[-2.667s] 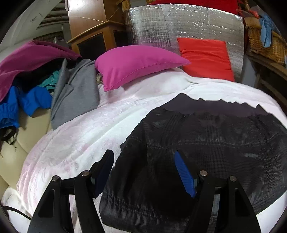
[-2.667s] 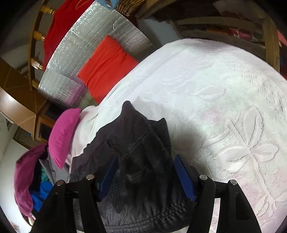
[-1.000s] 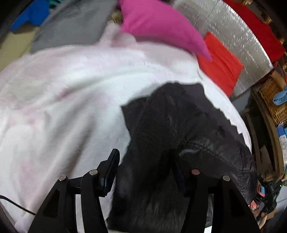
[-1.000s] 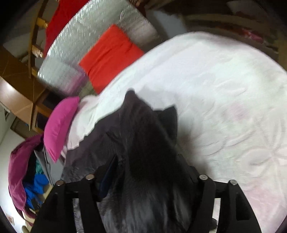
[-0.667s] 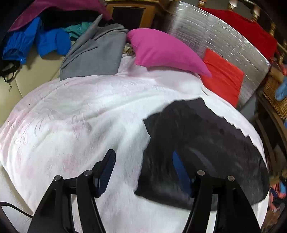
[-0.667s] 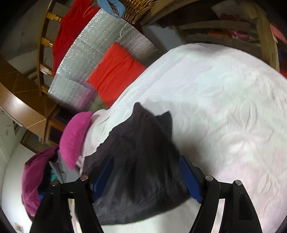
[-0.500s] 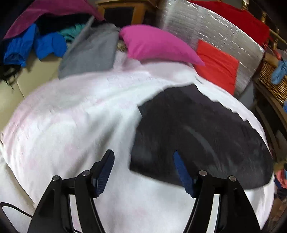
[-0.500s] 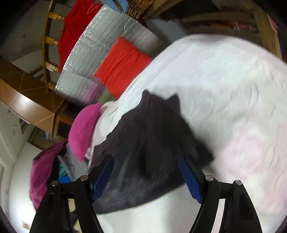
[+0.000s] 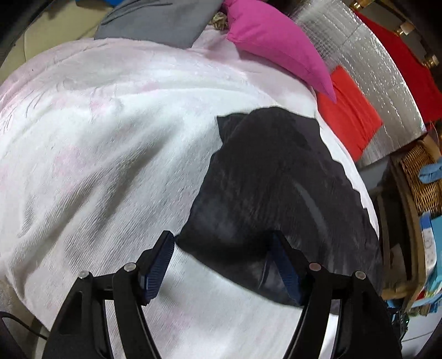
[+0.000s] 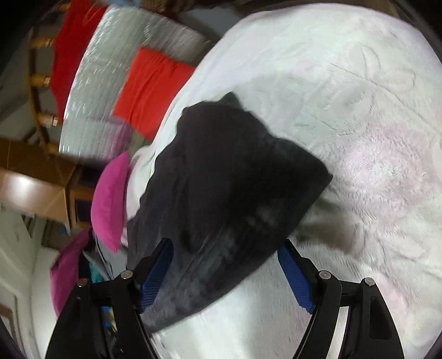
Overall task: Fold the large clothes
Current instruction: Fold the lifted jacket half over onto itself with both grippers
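A black garment (image 9: 276,182) lies folded on the white bedspread (image 9: 110,132). It also shows in the right wrist view (image 10: 229,193), blurred by motion. My left gripper (image 9: 223,265) is open and empty, just above the garment's near edge. My right gripper (image 10: 226,273) is open and empty, hovering over the garment's near right part. Neither gripper holds cloth.
A pink pillow (image 9: 279,44), a red cushion (image 9: 348,116) and a silver foil board (image 9: 367,69) stand at the bed's head. A grey garment (image 9: 157,22) lies at the far left. A wicker basket (image 9: 420,176) stands at the right. The bedspread (image 10: 359,110) stretches right of the garment.
Both grippers opened and let go of the black garment, then drew back. The garment now lies flatter on the bed. The left view has tilted toward the garment again.
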`<state>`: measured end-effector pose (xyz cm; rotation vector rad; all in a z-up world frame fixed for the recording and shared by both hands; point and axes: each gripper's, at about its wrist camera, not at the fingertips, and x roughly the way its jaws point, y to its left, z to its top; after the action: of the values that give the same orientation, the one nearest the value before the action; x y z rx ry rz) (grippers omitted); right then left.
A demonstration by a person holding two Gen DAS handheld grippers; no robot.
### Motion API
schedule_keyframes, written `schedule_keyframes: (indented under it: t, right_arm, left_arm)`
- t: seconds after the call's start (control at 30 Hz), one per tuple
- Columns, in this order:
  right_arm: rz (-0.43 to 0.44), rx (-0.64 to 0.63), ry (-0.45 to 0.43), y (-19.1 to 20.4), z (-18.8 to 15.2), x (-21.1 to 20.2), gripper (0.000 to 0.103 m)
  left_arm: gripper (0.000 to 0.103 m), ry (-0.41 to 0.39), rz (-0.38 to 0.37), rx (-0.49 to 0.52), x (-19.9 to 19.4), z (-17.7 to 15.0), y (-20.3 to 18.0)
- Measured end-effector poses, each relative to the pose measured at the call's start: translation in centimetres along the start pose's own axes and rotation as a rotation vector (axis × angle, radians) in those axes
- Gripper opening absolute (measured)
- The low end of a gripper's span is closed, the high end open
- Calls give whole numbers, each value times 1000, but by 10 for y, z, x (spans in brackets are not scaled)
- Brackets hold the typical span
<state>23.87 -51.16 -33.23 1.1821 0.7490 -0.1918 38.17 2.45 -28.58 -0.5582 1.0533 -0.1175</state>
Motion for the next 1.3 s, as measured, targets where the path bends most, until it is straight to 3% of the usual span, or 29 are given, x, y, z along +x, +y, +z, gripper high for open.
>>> schedule_keyframes:
  t: [0.07, 0.1, 0.27, 0.37, 0.43, 0.5, 0.6, 0.67, 0.7, 0.73, 0.83, 0.93, 1.17, 1.3]
  right_arm:
    - [-12, 29, -19, -5, 4, 8, 81]
    - [-18, 35, -22, -7, 5, 14, 80]
    - [-71, -87, -97, 17, 4, 15, 52]
    - [-42, -203, -187, 41, 1, -1, 42]
    - [-39, -308, -255, 59, -3, -11, 42]
    - [-105, -341, -243, 61, -4, -3, 42]
    - [-156, -238, -136, 37, 6, 18, 42]
    - [-112, -155, -96, 24, 12, 19, 47]
    - [-88, -131, -88, 22, 13, 16, 47]
    - [-81, -124, -79, 22, 13, 13, 51]
    - [-69, -111, -50, 20, 7, 9, 76]
    - [-42, -129, 4, 24, -5, 10, 78]
    - [20, -217, 122, 52, -49, 41, 79]
    - [42, -190, 200, 64, -65, 78, 79]
  left_arm:
    - [72, -8, 7, 10, 3, 1, -5]
    - [67, -12, 4, 17, 6, 2, -8]
    - [38, -77, 14, 83, 3, 6, -23]
    - [33, -153, -25, 114, -9, 8, -30]
    - [33, -186, -10, 151, -11, 7, -36]
    - [33, -131, 13, 137, 0, 7, -33]
    - [43, -57, 57, 89, 17, 6, -23]
    - [46, -69, 67, 94, 15, 5, -26]
    - [53, -74, 78, 103, 13, 5, -28]
    - [56, -78, 95, 111, 12, 3, -30]
    - [66, -73, 101, 100, 10, -6, -32]
    - [73, -65, 108, 112, 5, -19, -36]
    - [74, 59, -48, 63, 8, -46, -42]
    - [74, 98, -87, 76, 21, -55, -59]
